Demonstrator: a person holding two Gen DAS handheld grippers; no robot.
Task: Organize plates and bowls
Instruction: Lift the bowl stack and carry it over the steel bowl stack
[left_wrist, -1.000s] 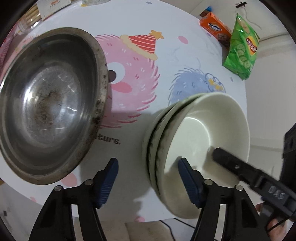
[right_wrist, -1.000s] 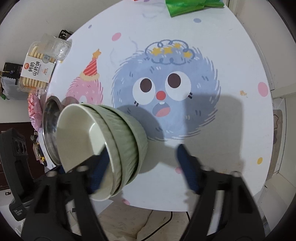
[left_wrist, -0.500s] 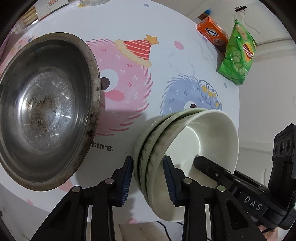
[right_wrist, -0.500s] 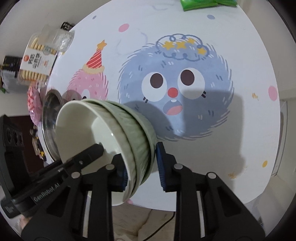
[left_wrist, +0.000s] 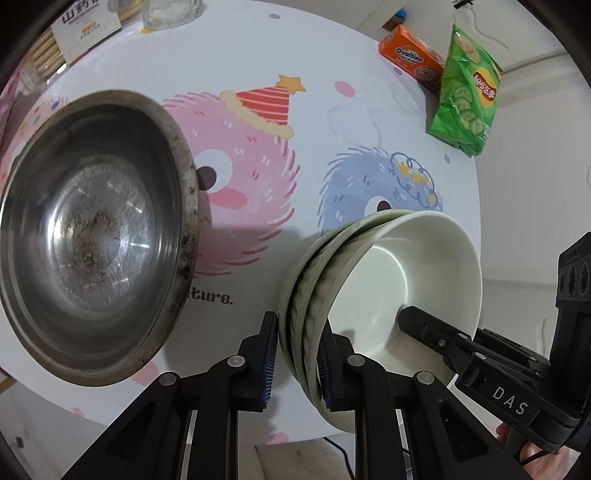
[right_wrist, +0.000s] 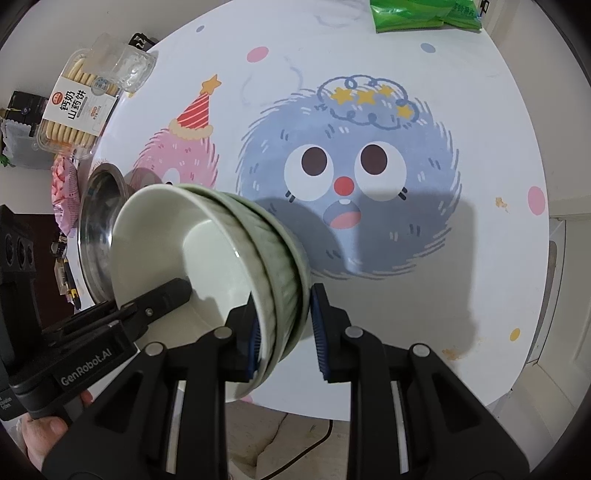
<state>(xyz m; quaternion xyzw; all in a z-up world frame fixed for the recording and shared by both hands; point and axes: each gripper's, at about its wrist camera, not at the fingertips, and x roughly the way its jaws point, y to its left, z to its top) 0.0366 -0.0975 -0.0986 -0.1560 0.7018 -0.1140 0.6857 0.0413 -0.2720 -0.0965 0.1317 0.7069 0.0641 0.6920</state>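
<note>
Three pale green bowls sit nested in a stack (left_wrist: 384, 266) near the table's front edge. My left gripper (left_wrist: 297, 363) is closing on the stack's near wall, one pad outside and one inside, both against it. The right gripper (right_wrist: 286, 338) clamps the opposite wall of the stack (right_wrist: 184, 258) in the same way. Each view shows a finger of the other gripper reaching into the top bowl. A large, stained steel bowl (left_wrist: 92, 236) stands to the left of the stack, apart from it.
The round table (left_wrist: 258, 55) has a cartoon-print cover. At the back are an orange Ovaltine box (left_wrist: 410, 59) and a green chips bag (left_wrist: 467, 99). A biscuit pack (right_wrist: 85, 107) lies at the far left. The table's edge is just below the grippers.
Both grippers went from wide open astride the stack's walls to closed on them. The stack has barely shifted.
</note>
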